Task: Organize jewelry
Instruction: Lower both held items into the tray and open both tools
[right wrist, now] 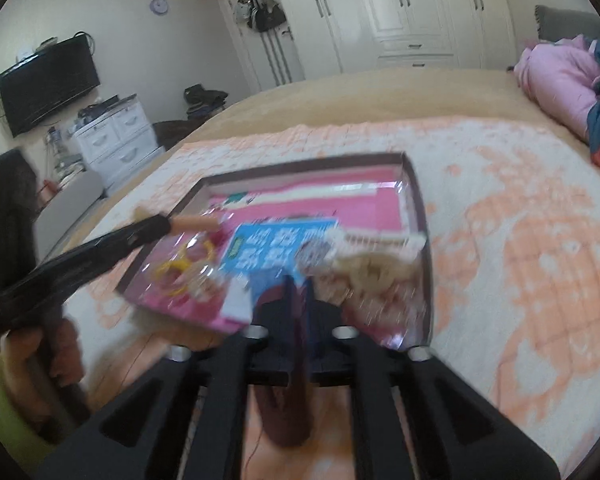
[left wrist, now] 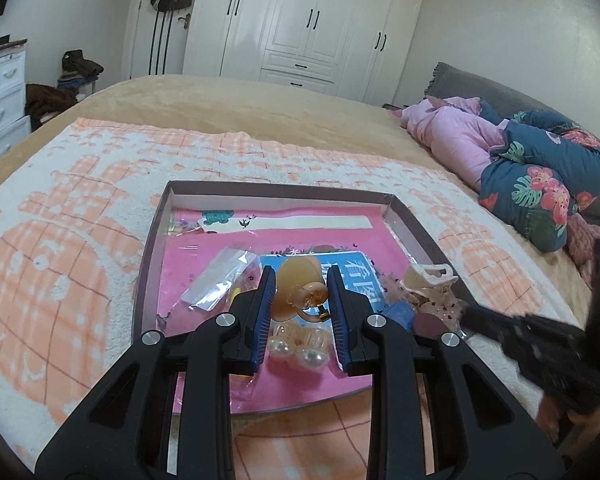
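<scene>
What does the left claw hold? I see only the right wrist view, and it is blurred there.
Observer: The left claw is shut on an amber hair clip.
Operator: What lies beneath that clip?
Observer: A pearl clip, with two pearls, in the tray.
Operator: And the dark red thing in my right claw?
Observer: From the left wrist view it seems to show a round, flat face, like a disc.
</scene>
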A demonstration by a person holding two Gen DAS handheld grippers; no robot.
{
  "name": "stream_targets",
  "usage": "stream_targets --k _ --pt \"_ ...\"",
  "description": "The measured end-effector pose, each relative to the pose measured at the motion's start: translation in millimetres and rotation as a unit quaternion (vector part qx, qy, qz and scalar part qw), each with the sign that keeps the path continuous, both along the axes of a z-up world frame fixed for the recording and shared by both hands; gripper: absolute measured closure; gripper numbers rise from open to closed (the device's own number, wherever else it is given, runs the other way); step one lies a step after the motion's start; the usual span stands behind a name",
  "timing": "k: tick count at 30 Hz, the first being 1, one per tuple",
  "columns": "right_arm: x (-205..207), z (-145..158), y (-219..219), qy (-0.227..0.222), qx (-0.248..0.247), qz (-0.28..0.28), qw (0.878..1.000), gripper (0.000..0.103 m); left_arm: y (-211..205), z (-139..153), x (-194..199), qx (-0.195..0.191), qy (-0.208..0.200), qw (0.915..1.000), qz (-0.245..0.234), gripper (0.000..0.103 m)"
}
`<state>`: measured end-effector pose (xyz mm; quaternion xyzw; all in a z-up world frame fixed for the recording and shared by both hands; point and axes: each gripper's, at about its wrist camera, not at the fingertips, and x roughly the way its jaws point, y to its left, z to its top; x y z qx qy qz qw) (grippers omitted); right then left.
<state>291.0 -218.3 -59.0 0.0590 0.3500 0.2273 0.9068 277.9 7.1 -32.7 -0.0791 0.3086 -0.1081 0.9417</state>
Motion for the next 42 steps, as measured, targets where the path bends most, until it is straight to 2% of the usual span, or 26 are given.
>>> stream_targets --k 2,6,7,12,13,14,15,18,21,25,34,39,42 --pt "-13 0 3 -0.002 -0.007 0.003 1.000 0.066 2 -3 4 -0.004 0.006 1.0000 0.004 0.084" --pt "-32 -3 16 -0.015 -0.050 0.003 0.999 0.052 6 -5 6 -0.012 0.010 0.9999 0.006 0.084" --pt "-35 -6 20 -0.016 -0.063 0.003 0.998 0.051 7 -5 6 -0.013 0.010 0.9998 0.006 0.084" --pt "-38 -23 33 -0.005 -0.109 0.007 0.994 0.052 6 -7 5 -0.011 0.010 0.9999 0.003 0.084" --pt "-38 -26 35 -0.002 -0.117 0.008 0.993 0.055 5 -8 5 -0.010 0.010 0.9999 0.001 0.084" --pt "-38 -28 36 0.000 -0.121 0.009 0.993 0.070 4 -9 5 -0.009 0.011 0.9999 0.001 0.084" --pt "-37 -31 37 0.004 -0.126 0.012 0.992 0.072 4 -10 6 -0.008 0.011 0.9999 0.001 0.084" --pt "-39 -28 36 -0.003 -0.118 0.017 0.993 0.072 5 -13 7 -0.011 0.015 0.9998 0.002 0.084" --pt "-44 -10 37 -0.040 -0.108 0.021 0.993 0.072 5 -16 7 -0.010 0.017 0.9998 0.004 0.084" --pt "-25 5 43 -0.066 -0.113 0.027 0.991 0.072 6 -17 6 -0.009 0.019 0.9998 0.006 0.084" --pt "26 -7 50 -0.050 -0.143 0.021 0.988 0.072 6 -19 2 -0.005 0.024 0.9997 0.007 0.084" --pt "29 -8 43 -0.043 -0.118 0.010 0.992 0.071 5 -15 -3 0.000 0.018 0.9998 0.006 0.082" --pt "22 -2 36 -0.052 -0.102 0.005 0.993 0.065 3 -9 -9 0.004 0.010 0.9999 0.006 0.080"
